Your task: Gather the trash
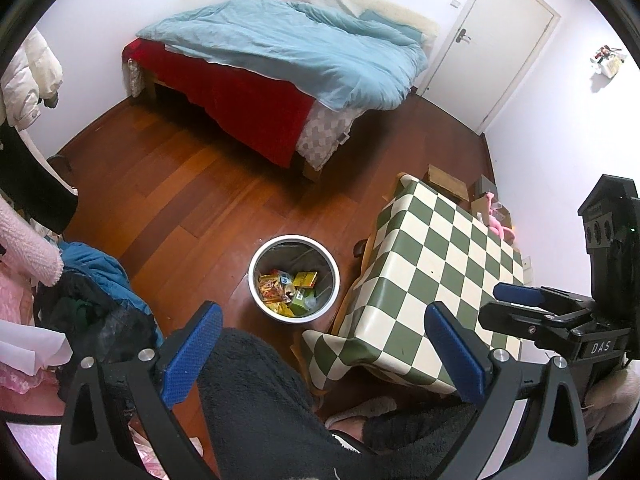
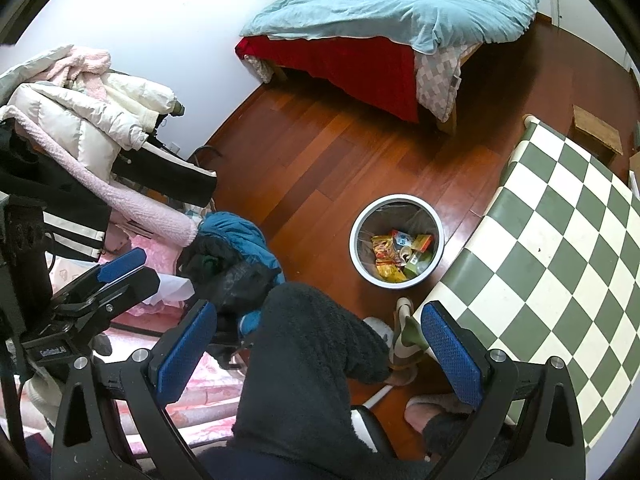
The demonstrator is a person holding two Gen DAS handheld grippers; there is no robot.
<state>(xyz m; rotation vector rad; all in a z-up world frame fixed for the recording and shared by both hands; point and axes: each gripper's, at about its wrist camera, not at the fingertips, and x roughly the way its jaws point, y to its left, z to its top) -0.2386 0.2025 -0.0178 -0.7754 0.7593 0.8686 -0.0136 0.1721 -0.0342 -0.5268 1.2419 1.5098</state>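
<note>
Hovering high above the floor, the left gripper (image 1: pixel 324 348) and the right gripper (image 2: pixel 316 346) are both spread wide with nothing between their blue pads; neither is grasping anything.

Nearest, directly beneath each claw, lies the person's leg in dark fleece trousers (image 2: pixel 304 360), with a slippered foot (image 2: pixel 436 406) below the right claw's right finger.

Just beyond the fingertips, ahead and slightly right of centre in the right wrist view, stands the waste bin (image 2: pixel 357 240), upright on the wooden floor (image 1: pixel 180 200). It holds the collected trash (image 2: pixel 400 254): yellow and orange snack wrappers, green cartons and what appears to be a can. The bin sits just beside the edge of the checkered table (image 1: pixel 440 264), which extends to the right of both claws. No litter is visible on the table's exposed surface.

To the left of the claws is a pile of clothes (image 2: pixel 100 152). Farthest ahead are the bed with a blue duvet (image 1: pixel 288 44) and a closed door (image 1: pixel 500 44).

Judgement: the depositing step appears complete, with trash already in the bin and both claws released. The next move calls for scanning for any remaining litter; none is identifiable on the visible floor or table, so the task looks near finished.
</note>
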